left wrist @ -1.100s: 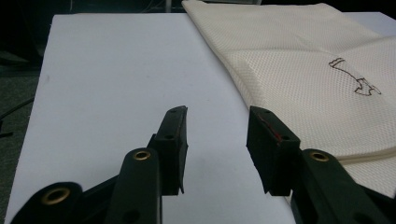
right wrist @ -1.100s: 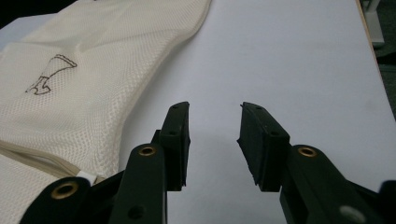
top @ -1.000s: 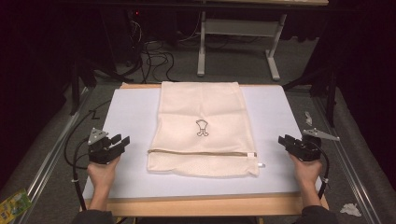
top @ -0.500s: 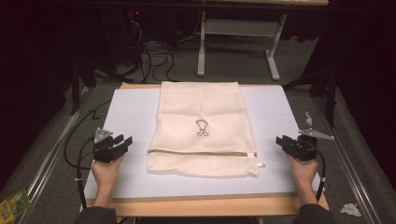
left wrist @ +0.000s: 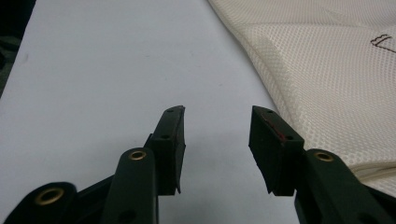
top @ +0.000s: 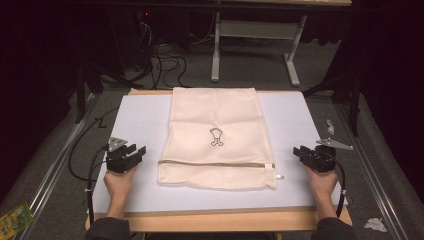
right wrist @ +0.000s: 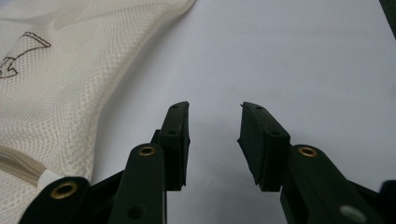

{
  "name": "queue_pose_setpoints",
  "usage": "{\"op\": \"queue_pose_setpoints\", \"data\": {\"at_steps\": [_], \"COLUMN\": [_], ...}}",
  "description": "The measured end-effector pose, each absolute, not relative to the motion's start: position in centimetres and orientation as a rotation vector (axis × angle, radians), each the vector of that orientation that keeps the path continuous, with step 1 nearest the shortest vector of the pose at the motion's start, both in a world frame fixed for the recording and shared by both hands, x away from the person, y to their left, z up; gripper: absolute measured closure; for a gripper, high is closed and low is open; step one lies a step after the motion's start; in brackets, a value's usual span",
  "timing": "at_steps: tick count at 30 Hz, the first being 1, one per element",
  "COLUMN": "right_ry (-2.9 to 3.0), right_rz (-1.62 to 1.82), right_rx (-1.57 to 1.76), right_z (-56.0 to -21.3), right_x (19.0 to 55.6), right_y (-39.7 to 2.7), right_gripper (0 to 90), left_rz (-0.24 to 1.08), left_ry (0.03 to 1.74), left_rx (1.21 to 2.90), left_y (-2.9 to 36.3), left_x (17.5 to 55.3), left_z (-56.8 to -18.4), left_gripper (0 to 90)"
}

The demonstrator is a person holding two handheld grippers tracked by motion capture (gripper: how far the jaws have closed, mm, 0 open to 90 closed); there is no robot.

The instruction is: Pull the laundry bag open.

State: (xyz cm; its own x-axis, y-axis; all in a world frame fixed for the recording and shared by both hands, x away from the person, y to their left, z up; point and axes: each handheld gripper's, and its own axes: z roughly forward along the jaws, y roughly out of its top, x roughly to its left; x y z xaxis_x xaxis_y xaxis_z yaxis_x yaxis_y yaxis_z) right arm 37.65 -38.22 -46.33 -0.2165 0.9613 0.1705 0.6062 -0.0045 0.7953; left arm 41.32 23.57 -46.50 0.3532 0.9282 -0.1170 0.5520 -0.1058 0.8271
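Across the table [top: 140, 120], a cream mesh bag [top: 215, 135] lies flat at centre. It looks light and limp, best pinched at an edge. At nine o'clock the left gripper [top: 134, 154], at three the right gripper [top: 300, 152]: jaws spread, empty.

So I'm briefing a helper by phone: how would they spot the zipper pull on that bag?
On the white mat lies a cream mesh laundry bag with a small dark logo. Follow its zipper across the near end to the right edge: the white zipper pull sits there.
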Motion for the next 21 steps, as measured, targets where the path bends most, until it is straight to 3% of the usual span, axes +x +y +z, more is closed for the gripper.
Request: {"op": "queue_pose_setpoints", "data": {"at_steps": [21], "right_ry": [1.853], "right_rz": [1.113], "right_rx": [1.604], "right_z": [-47.3], "right_x": [37.8], "right_y": [-37.6], "right_gripper": [62.0], "left_rz": [0.589], "left_ry": [1.299], "left_rx": [1.766], "left_y": [23.1], "left_x": [41.4], "left_z": [-48.2], "left_gripper": [53.3]}}
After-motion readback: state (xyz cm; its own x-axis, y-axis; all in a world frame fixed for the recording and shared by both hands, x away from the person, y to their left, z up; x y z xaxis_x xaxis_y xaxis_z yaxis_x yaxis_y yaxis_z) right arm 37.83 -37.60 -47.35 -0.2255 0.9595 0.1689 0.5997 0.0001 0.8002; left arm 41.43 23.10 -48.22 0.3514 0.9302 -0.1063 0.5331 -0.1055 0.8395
